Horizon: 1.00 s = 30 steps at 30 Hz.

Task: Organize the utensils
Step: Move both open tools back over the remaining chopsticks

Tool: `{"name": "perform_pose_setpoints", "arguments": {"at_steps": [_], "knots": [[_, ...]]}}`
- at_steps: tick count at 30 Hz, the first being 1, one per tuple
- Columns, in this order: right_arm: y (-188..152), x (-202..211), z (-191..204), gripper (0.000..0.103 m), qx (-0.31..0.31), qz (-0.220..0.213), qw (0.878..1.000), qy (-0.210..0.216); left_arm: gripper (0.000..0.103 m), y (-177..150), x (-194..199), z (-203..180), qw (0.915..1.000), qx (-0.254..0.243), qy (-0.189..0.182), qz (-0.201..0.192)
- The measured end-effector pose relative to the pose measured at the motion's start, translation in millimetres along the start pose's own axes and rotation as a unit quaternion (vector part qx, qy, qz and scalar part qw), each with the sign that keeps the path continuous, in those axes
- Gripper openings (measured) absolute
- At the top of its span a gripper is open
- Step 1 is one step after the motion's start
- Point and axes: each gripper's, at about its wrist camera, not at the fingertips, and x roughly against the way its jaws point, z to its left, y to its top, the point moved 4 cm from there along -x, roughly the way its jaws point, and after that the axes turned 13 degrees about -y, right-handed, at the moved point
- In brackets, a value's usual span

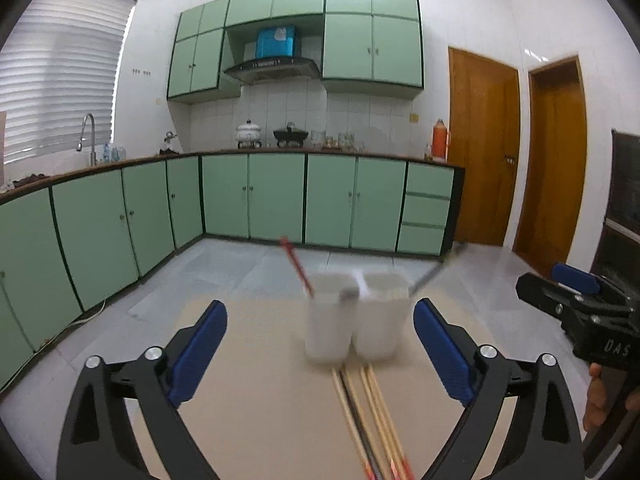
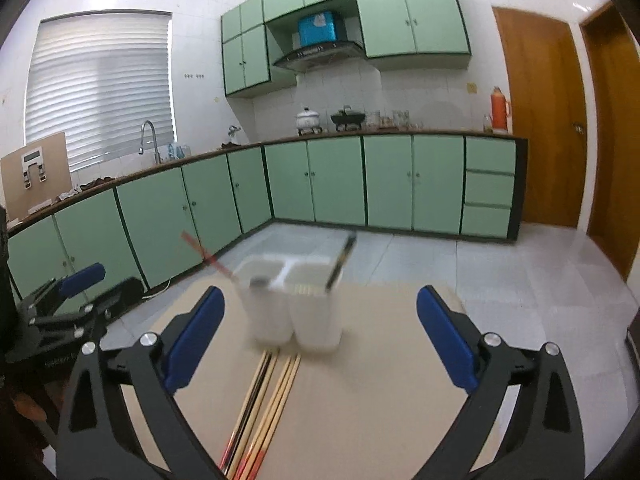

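Two white cups stand side by side on a beige table (image 1: 260, 400). The left cup (image 1: 329, 320) holds a red-topped chopstick (image 1: 297, 266); the right cup (image 1: 380, 316) holds a dark chopstick (image 1: 434, 270). Several chopsticks (image 1: 368, 420) lie on the table in front of the cups. My left gripper (image 1: 320, 356) is open and empty above them. In the right wrist view the cups (image 2: 294, 304) and lying chopsticks (image 2: 264, 404) show ahead of my open, empty right gripper (image 2: 320, 344). All is motion-blurred.
Green kitchen cabinets (image 1: 256, 200) run along the far walls, with a sink tap (image 1: 89, 136) at left and wooden doors (image 1: 484, 148) at right. The right gripper shows at the right edge of the left view (image 1: 580, 304); the left gripper at the left edge of the right view (image 2: 60, 312).
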Motion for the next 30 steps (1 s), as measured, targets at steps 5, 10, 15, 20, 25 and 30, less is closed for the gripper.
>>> {"name": "perform_pose_setpoints", "arguments": {"at_steps": [5,10,15,20,25,30], "knots": [[-52,8,-1,0.094,-0.018,0.049,0.999,-0.011,0.094,-51,12,0,0.9986,-0.002,0.011,0.052],[-105,8,4,0.094,-0.013,0.111,0.993,-0.024,0.094,-89,16,11,0.9948,0.008,0.028,0.098],[-144,10,21,0.094,0.027,0.14,0.989,-0.027,0.094,-123,22,21,0.9895,0.015,0.039,0.139],[-169,10,41,0.094,0.066,0.167,0.984,-0.021,0.094,-142,30,28,0.9859,0.029,0.046,0.158],[-182,8,50,0.094,0.108,0.177,0.978,-0.037,0.094,-146,33,32,0.9846,0.039,0.05,0.163],[-189,-1,54,0.094,0.119,0.193,0.973,-0.044,0.094,-146,36,33,0.9849,0.037,0.052,0.161]]}}
